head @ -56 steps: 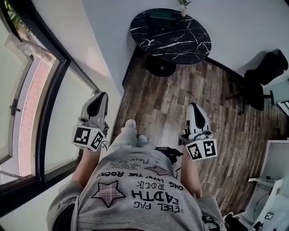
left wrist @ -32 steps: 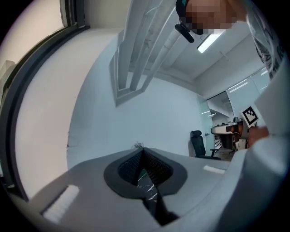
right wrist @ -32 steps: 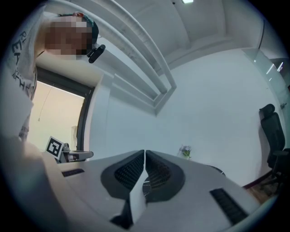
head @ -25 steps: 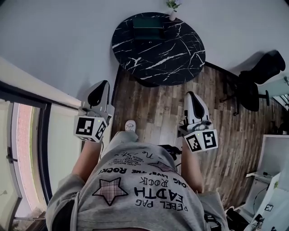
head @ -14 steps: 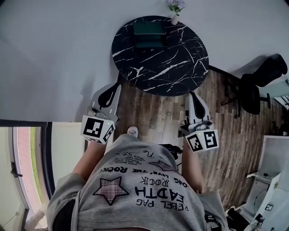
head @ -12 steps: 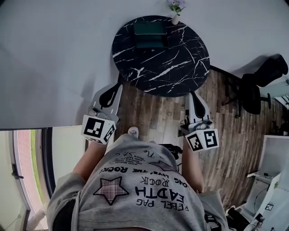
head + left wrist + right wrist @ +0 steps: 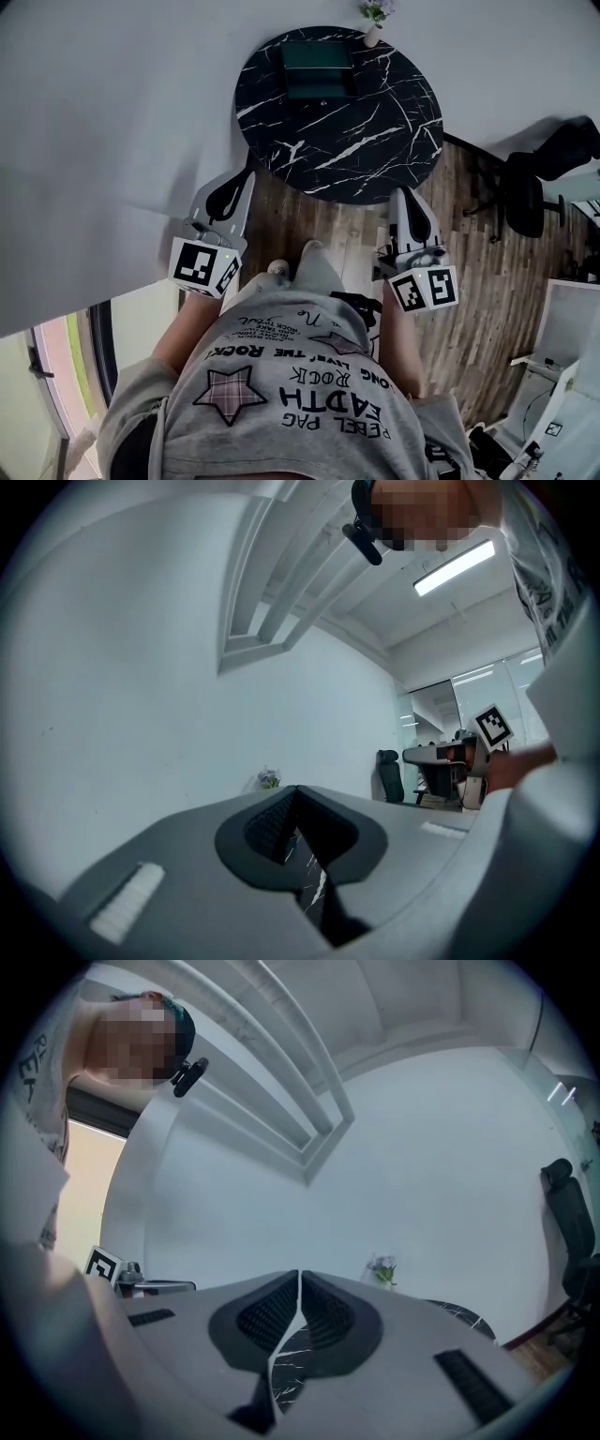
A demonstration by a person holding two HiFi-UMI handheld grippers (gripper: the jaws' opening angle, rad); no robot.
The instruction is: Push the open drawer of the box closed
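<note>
Box sits dark green on the far half of the round black desk, straight ahead of the person and well apart from both tools; its nearer edge faces the body, and from here I cannot tell how far the drawer stands out. Left hand-held gripper hangs off the desk's near-left rim, jaws drawn together on nothing; right hand-held gripper hangs off the near-right rim, jaws likewise pressed to a thin slit, empty. The box lies about midway between their two lines, so neither is clearly nearer; either must reach forward across the marble, then press away from the body, judging the drawer opens this way.
</note>
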